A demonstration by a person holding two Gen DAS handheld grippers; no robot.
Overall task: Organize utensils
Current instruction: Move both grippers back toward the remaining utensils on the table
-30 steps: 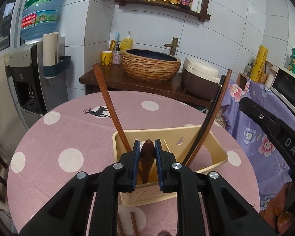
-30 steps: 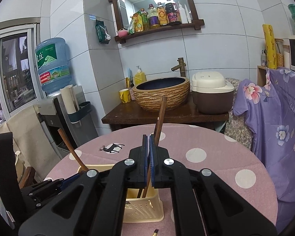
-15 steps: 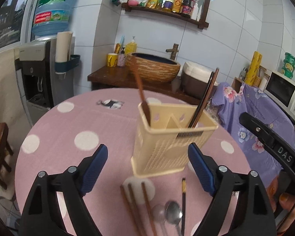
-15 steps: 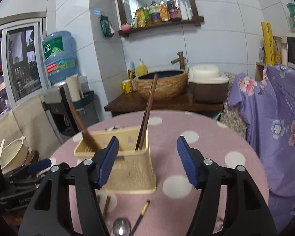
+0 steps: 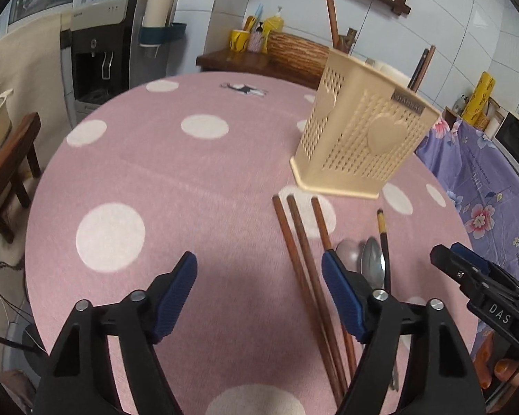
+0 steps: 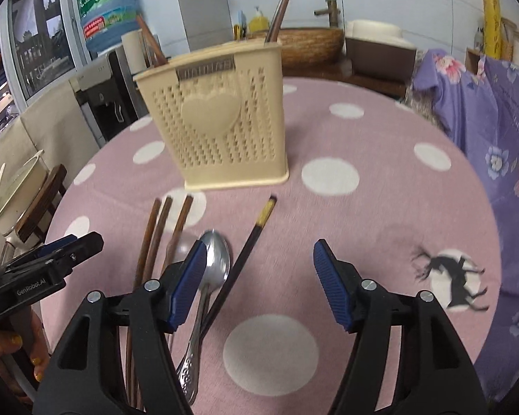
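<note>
A: Left wrist view first. What is the state of the left gripper (image 5: 259, 276)?

B: Jaws stand wide and have just been closing a little. Nothing sits between the blue pads; only the pink dotted tablecloth (image 5: 155, 159) shows in the gap. Its right finger overlaps the brown chopsticks in the picture; contact cannot be judged.

A: Location of the utensils?

B: Three brown chopsticks (image 5: 306, 263) lie side by side on the cloth, far ends just short of the cream utensil holder (image 5: 360, 141). A metal spoon (image 5: 373, 264) and a black chopstick with a yellow band (image 5: 383, 238) lie to their right. The holder stands upright on the cloth, with wooden handles (image 5: 330, 10) rising from its top. The right gripper (image 5: 481, 283) shows at the right edge.

A: Right wrist view. State of the right gripper (image 6: 257, 278)?

B: Jaws wide, holding nothing. They opened within the last second. The spoon (image 6: 218, 259) bowl lies just beside the left pad, its handle running back under that finger. The black chopstick (image 6: 245, 245) lies at an angle within the gap, apart from both pads.

A: Remaining items?

B: The brown chopsticks (image 6: 159, 231) lie left of the spoon. The holder (image 6: 221, 121) stands beyond them, heart panel facing the camera. The left gripper (image 6: 52, 259) shows at the left edge, with a hand (image 6: 24, 349) below it.
</note>
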